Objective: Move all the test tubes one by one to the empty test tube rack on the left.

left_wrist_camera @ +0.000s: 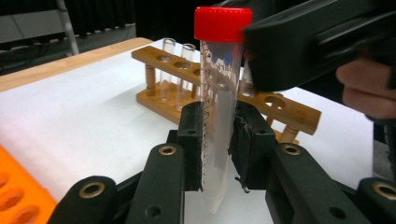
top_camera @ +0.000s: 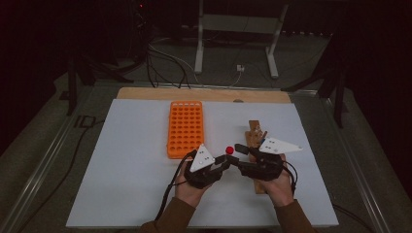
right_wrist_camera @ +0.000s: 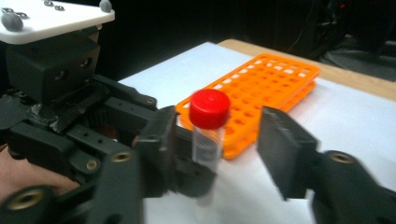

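Black pads of the left tongs [left_wrist_camera: 217, 147] are clamped on a clear plastic tube [left_wrist_camera: 217, 126], gripping its lower half and holding it upright above the white counter [top_camera: 131, 184], between the two racks. That tube is slim and round, tapers to a cone at the bottom, carries a printed scale down one side and wears a ribbed red screw cap [left_wrist_camera: 223, 23]. Whether it holds anything seems doubtful; the wall looks only frosted. Facing it, the right tongs [right_wrist_camera: 224, 144] stand apart, one jaw on each side of the cap without pressing it. An orange plastic rack [top_camera: 185, 127] with a grid of round holes lies on the left, and a wooden rack [left_wrist_camera: 224, 100] on turned pegs holds several glass tubes [left_wrist_camera: 167, 70].
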